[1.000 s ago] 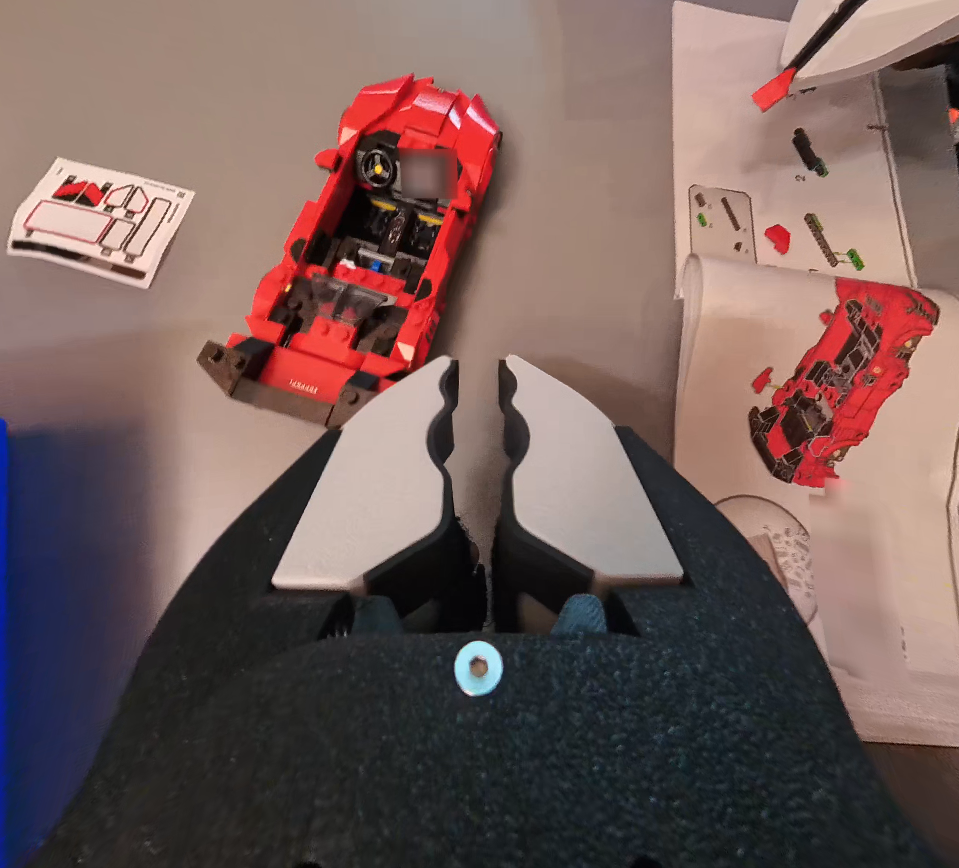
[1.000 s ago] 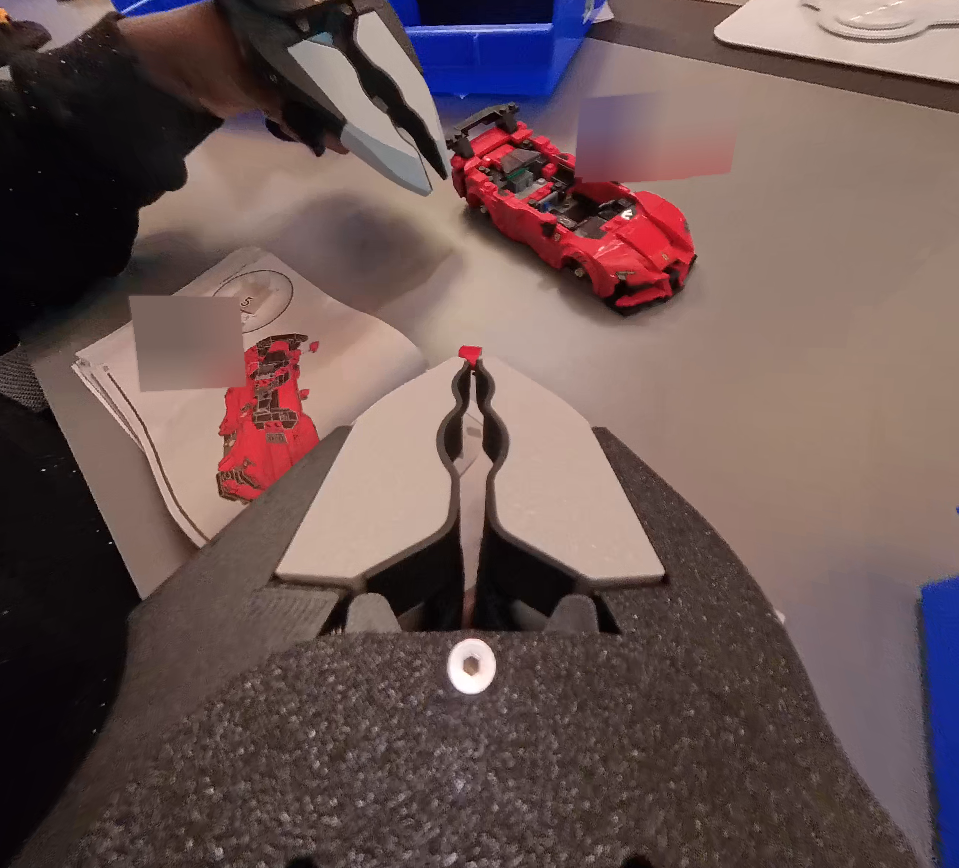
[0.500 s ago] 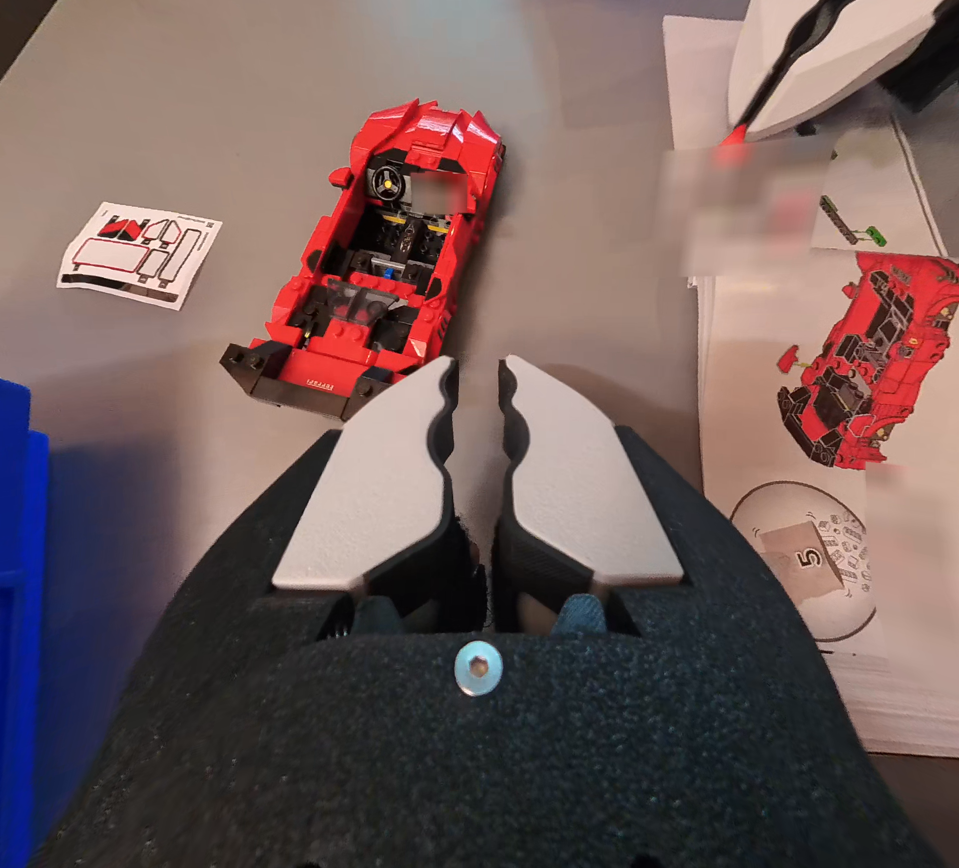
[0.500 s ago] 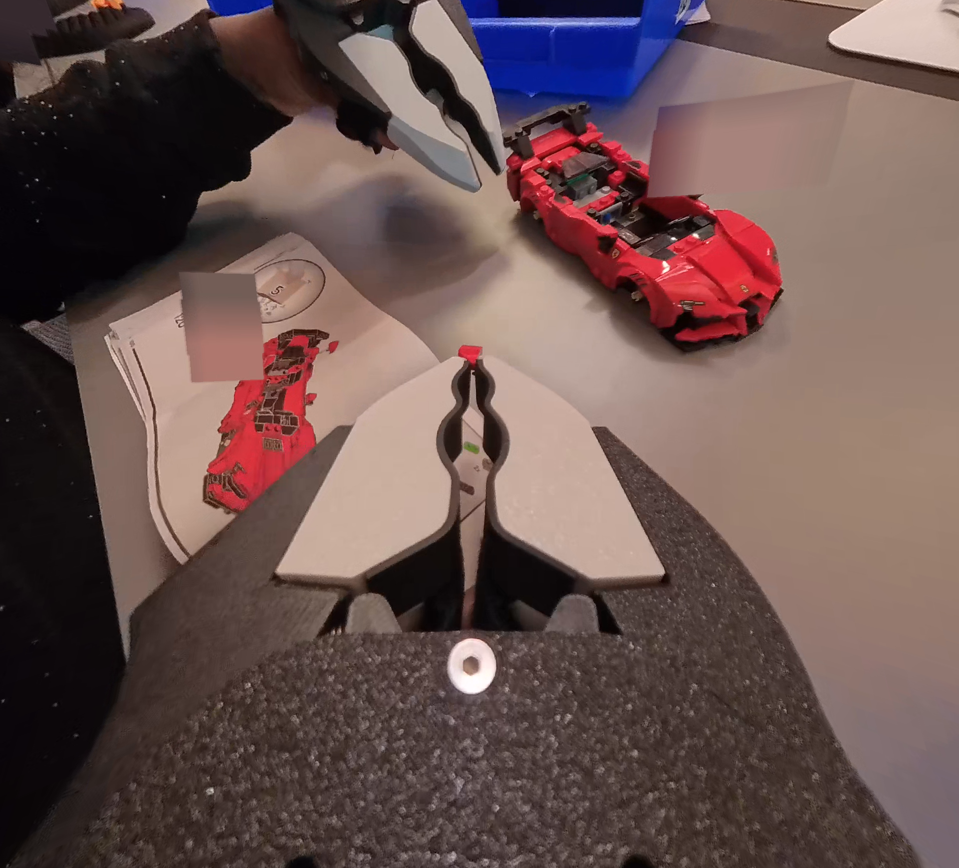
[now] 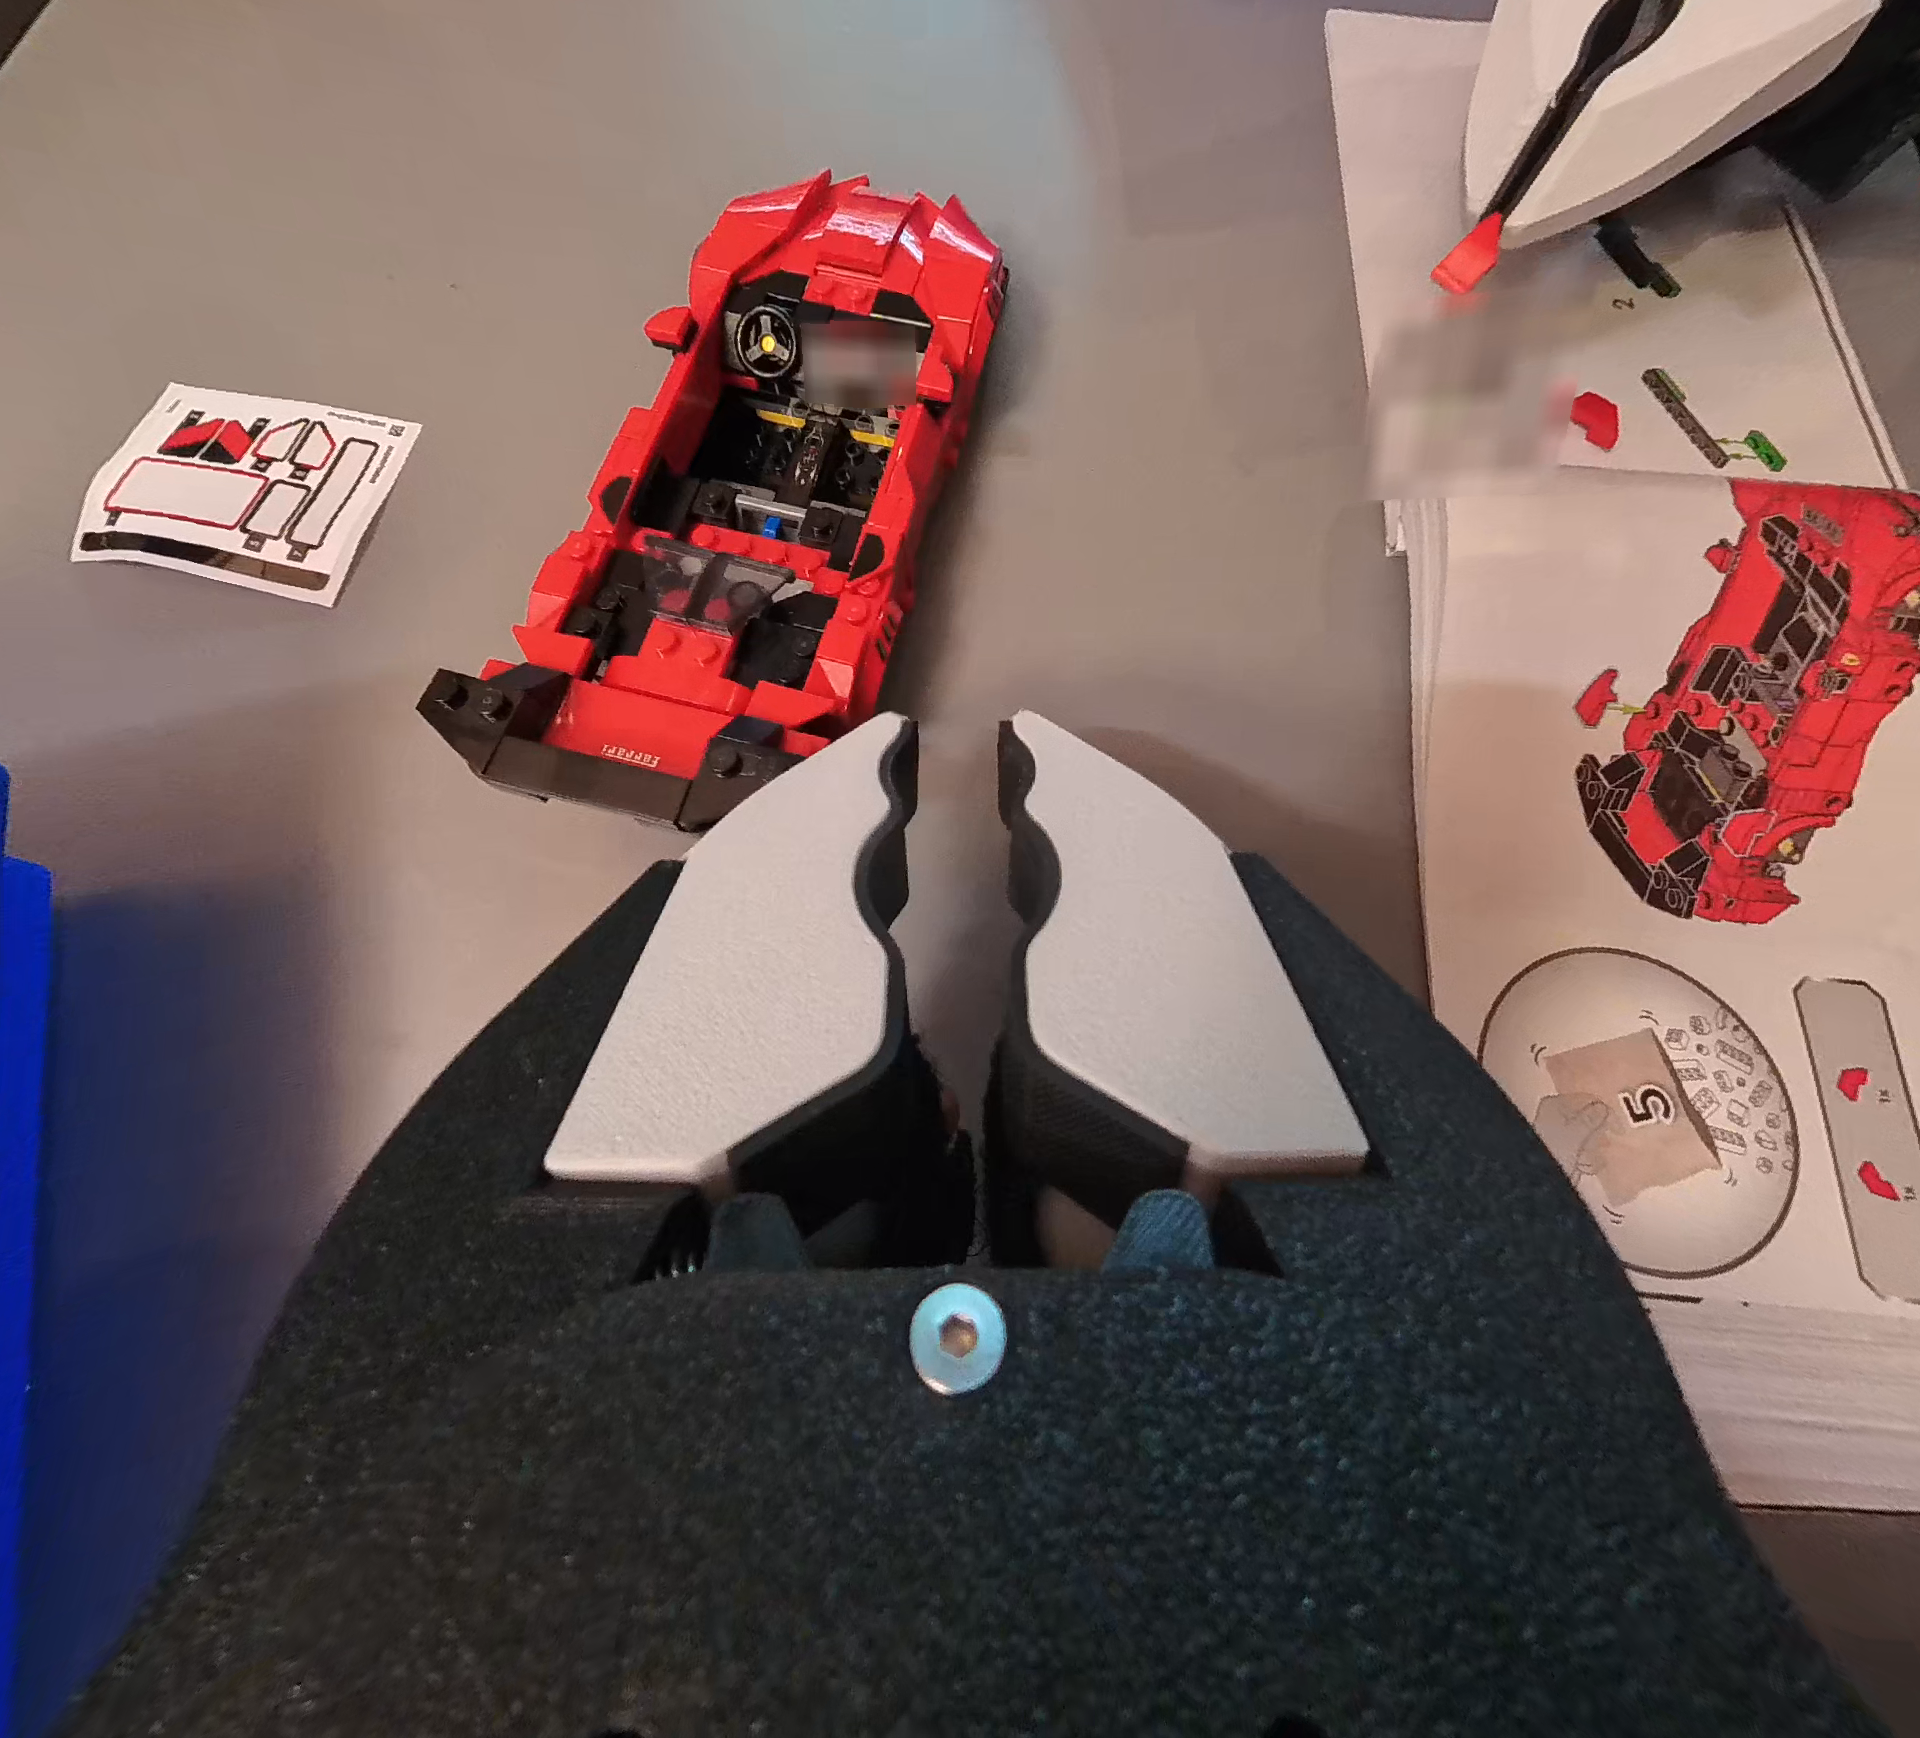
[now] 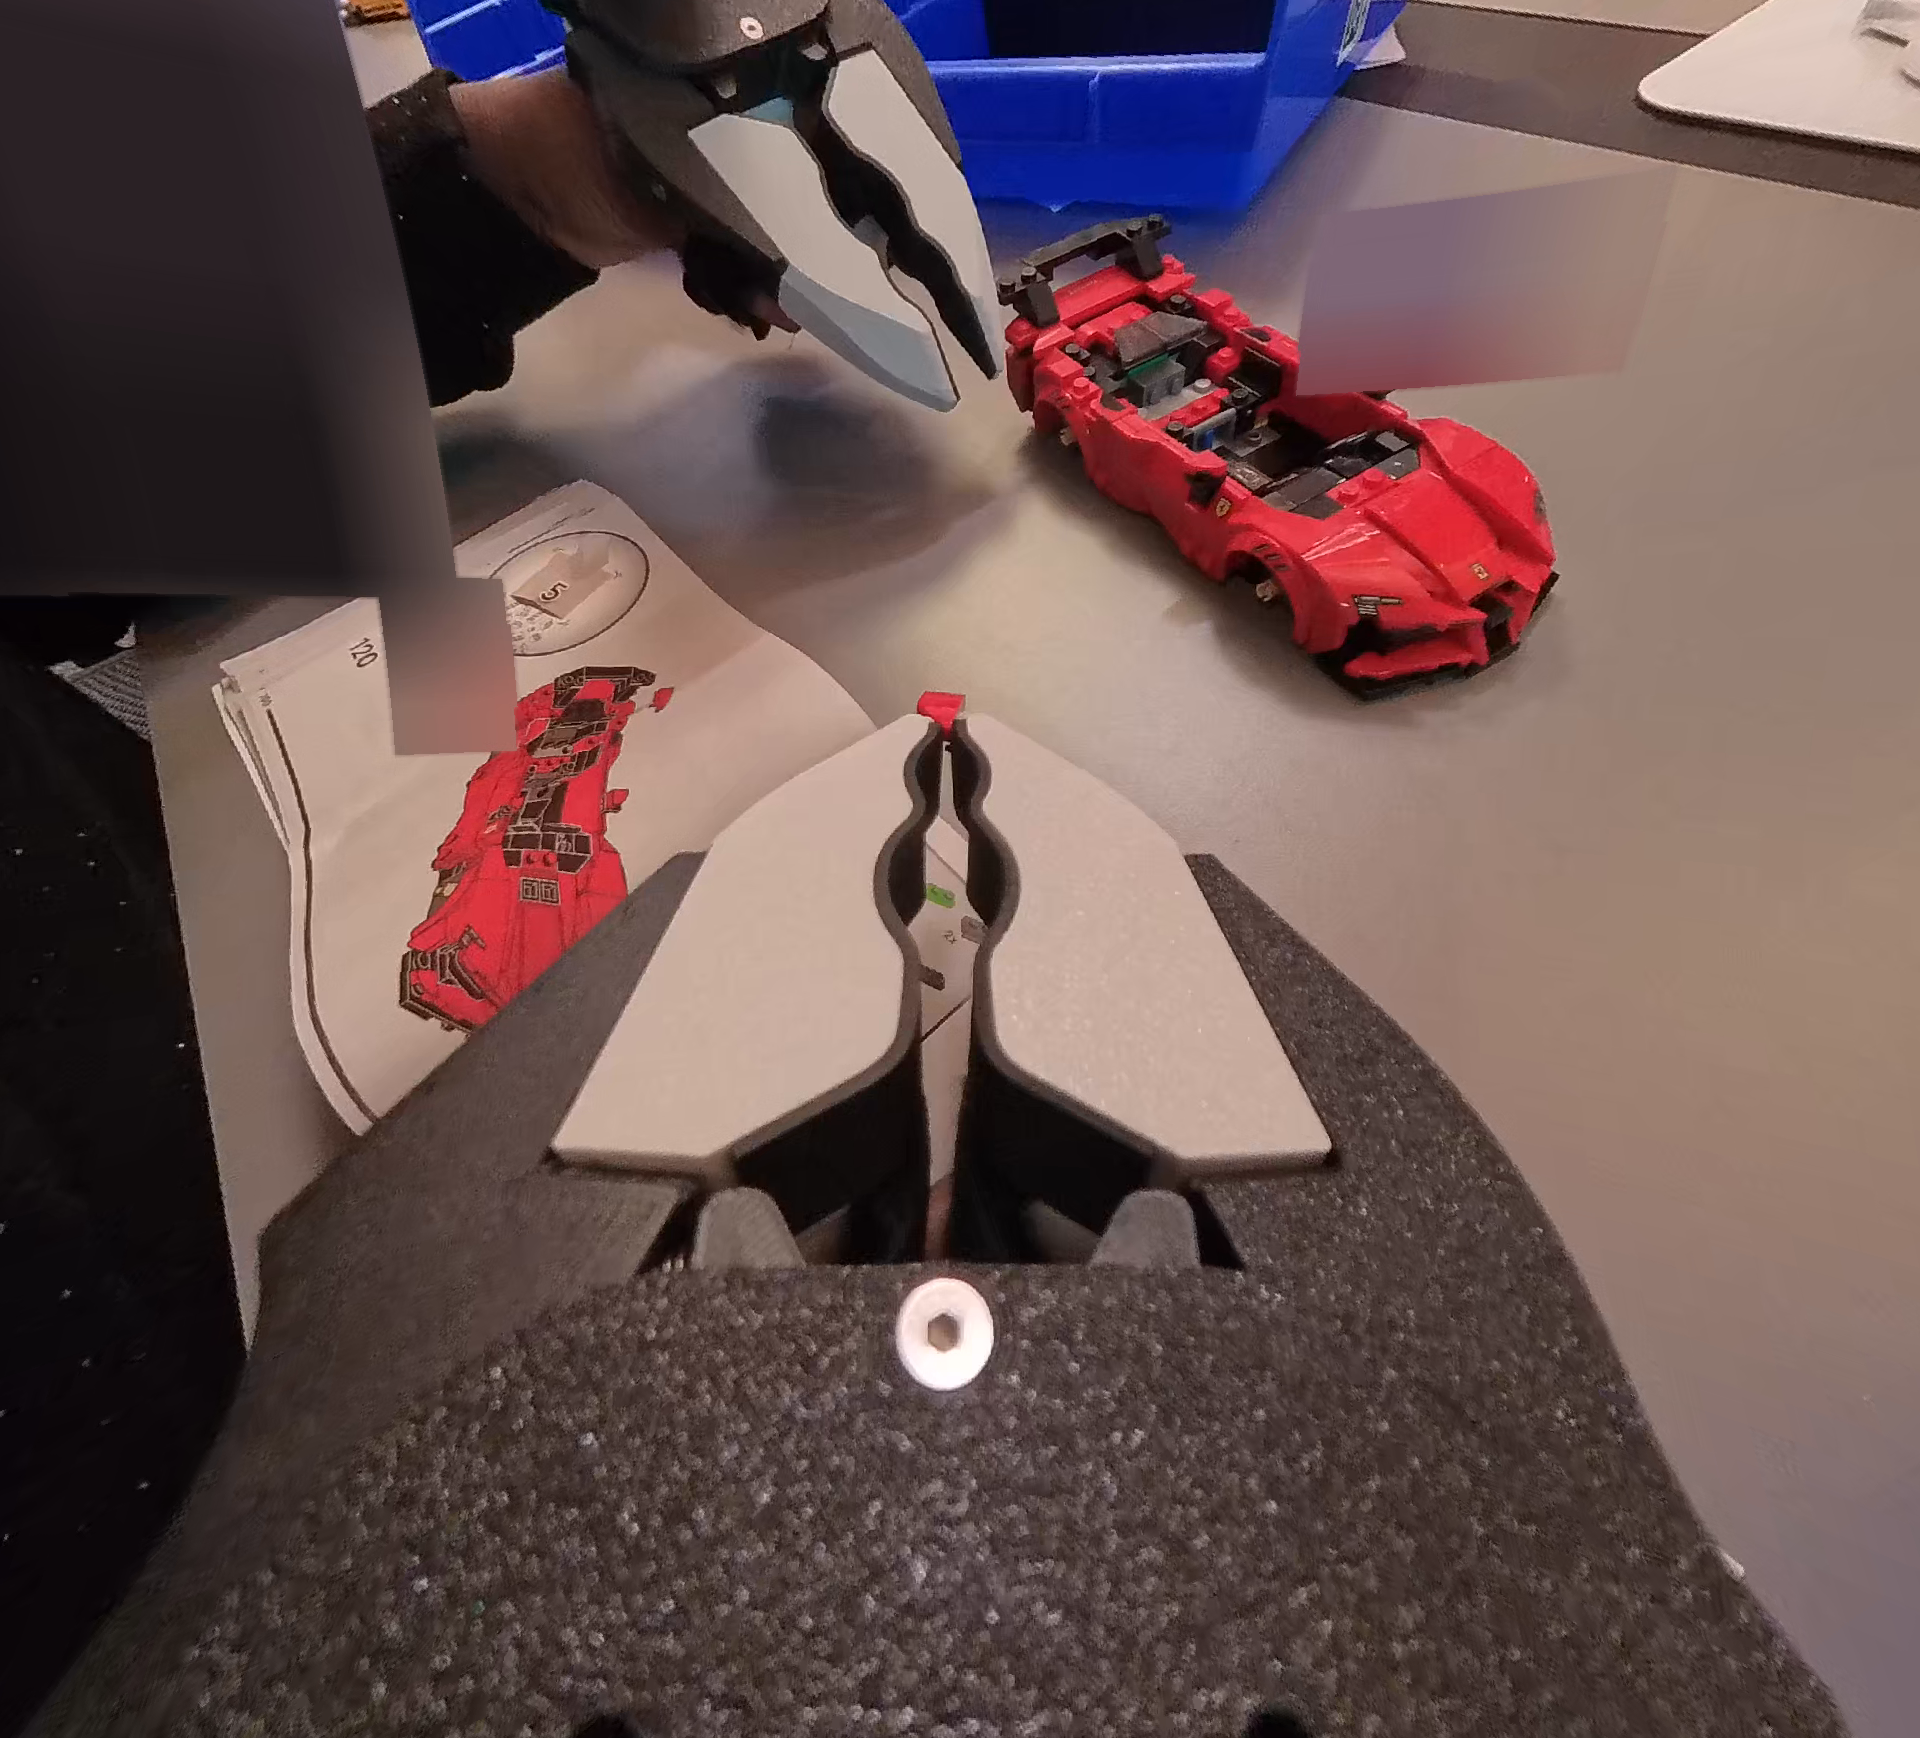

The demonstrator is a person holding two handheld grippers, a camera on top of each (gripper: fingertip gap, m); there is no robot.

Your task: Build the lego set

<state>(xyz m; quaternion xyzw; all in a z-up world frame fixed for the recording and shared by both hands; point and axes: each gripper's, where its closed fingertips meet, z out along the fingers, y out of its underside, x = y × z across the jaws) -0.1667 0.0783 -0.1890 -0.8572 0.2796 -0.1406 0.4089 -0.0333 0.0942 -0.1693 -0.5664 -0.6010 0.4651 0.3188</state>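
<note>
Now the right gripper (image 6: 943, 724) pinches a red piece (image 6: 940, 704), ready for fitting; left gripper (image 5: 956, 732), fingers parted and empty, hovers at the car's (image 5: 748, 504) five o'clock to steady it.

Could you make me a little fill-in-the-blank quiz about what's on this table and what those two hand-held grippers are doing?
1. The right hand-held gripper pinches a small ____ plastic brick at its fingertips.
2. The left hand-held gripper holds nothing; its jaws are ____.
3. The white sticker sheet lies flat on the grey table, on the ____ side of the red brick-built sports car in the left wrist view.
4. The right hand-held gripper hovers over the open paper ____.

Missing words: red; open; left; instruction booklet
</note>
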